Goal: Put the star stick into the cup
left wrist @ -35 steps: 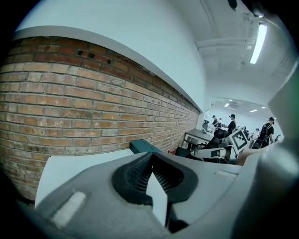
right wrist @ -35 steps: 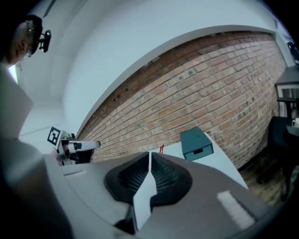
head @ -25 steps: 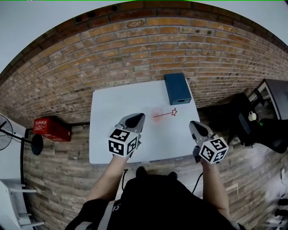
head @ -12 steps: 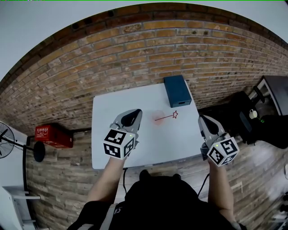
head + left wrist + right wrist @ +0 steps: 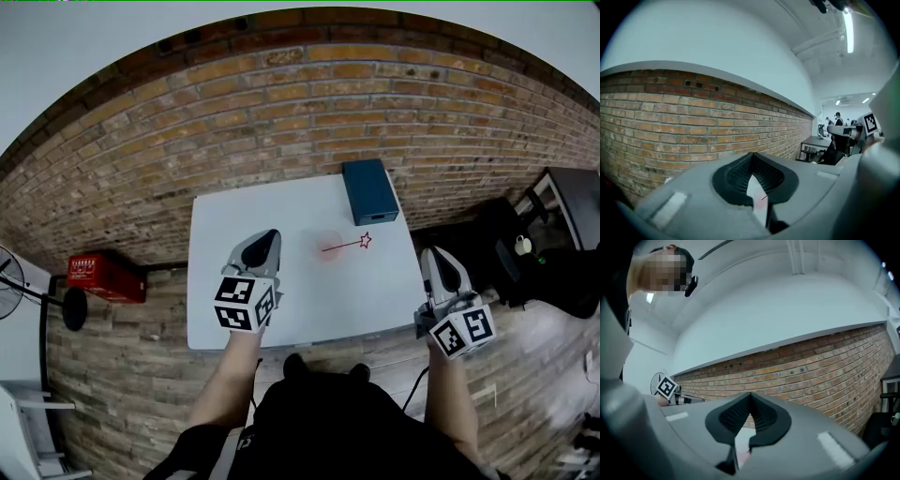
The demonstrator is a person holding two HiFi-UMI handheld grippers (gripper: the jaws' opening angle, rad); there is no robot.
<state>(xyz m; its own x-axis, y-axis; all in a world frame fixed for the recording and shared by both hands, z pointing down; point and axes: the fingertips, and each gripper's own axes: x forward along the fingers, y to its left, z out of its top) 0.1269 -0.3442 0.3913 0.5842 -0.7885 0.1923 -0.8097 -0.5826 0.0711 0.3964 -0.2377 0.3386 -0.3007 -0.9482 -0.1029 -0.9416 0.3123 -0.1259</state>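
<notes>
1. The fingers of the left gripper (image 5: 267, 236) and the right gripper (image 5: 436, 255) are closed, holding nothing.
2. The star stick (image 5: 345, 245) lies on the table (image 5: 225, 281), ahead of and between both fingers, with its plain end by the cup (image 5: 328, 246).
3. We judge that grasping and insertion both remain.

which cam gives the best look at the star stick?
Head view: the star stick lies in full on the white table, with its star end nearest the blue box. The left gripper view catches only a thin red sliver low in frame. The right gripper view shows nothing I can identify as the stick.
</notes>
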